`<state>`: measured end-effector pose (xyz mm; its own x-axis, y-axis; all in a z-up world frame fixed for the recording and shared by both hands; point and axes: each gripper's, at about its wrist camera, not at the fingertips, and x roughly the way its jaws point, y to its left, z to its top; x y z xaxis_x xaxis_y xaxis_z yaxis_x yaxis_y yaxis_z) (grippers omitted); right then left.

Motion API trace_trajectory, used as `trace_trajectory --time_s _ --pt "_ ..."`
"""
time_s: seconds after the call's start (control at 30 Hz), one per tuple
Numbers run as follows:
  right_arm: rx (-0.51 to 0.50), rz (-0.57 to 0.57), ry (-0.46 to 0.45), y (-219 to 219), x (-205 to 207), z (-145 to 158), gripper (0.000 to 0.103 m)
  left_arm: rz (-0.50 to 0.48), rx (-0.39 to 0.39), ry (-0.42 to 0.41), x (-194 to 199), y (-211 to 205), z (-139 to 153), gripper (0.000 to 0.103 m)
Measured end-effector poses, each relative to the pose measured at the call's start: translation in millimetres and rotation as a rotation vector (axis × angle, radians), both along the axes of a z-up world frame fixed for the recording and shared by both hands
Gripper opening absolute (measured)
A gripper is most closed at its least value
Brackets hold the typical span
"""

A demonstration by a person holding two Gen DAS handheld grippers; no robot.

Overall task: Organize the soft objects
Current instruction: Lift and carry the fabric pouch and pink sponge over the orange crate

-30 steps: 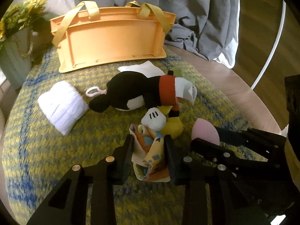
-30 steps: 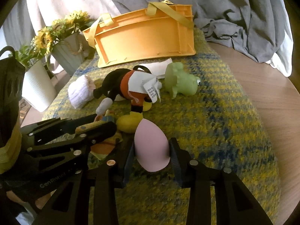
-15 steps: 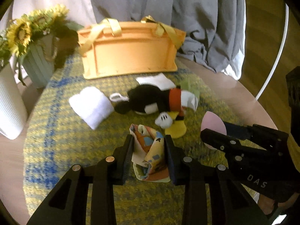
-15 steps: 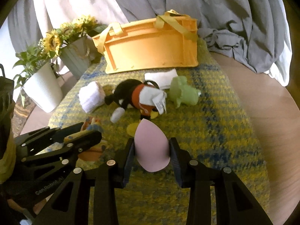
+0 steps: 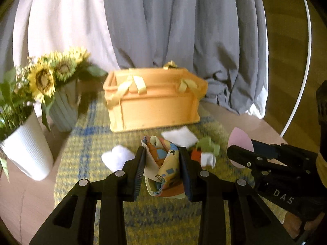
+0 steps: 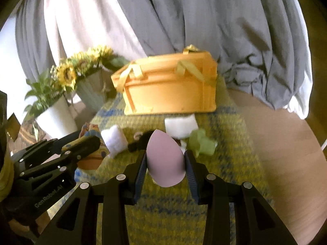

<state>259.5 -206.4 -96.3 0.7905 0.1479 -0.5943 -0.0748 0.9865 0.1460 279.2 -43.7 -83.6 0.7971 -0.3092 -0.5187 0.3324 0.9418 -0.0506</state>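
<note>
My left gripper [image 5: 162, 153] is shut on a colourful printed cloth [image 5: 163, 169] and holds it above the mat. My right gripper [image 6: 166, 155] is shut on a pink egg-shaped sponge [image 6: 165, 161], also lifted; the sponge shows in the left wrist view [image 5: 239, 143]. An orange basket [image 5: 153, 104] with yellow ribbon handles stands at the back of the yellow-blue mat [image 5: 81, 155]. On the mat lie a white rolled towel [image 5: 117, 158], a white folded cloth [image 5: 179, 137], a green plush [image 6: 201, 143] and a black mouse plush [image 6: 141, 143], mostly hidden behind the grippers.
A white ribbed pot [image 5: 26, 151] with plants and a grey vase of sunflowers [image 5: 63, 106] stand at the left. Grey and white curtains [image 5: 173, 30] hang behind the basket. Bare wooden tabletop [image 6: 286, 143] lies right of the mat.
Both grippers have risen and pulled back with their loads. The basket and the mat's objects now look farther away and lower in view.
</note>
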Motion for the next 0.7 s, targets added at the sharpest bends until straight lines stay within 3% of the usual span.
trace_trajectory --time_s 0.7 --pt "0.012 0.014 -0.228 2.9 32.8 72.3 0.038 0.019 -0.048 -0.232 25.6 4.0 71.7 0.033"
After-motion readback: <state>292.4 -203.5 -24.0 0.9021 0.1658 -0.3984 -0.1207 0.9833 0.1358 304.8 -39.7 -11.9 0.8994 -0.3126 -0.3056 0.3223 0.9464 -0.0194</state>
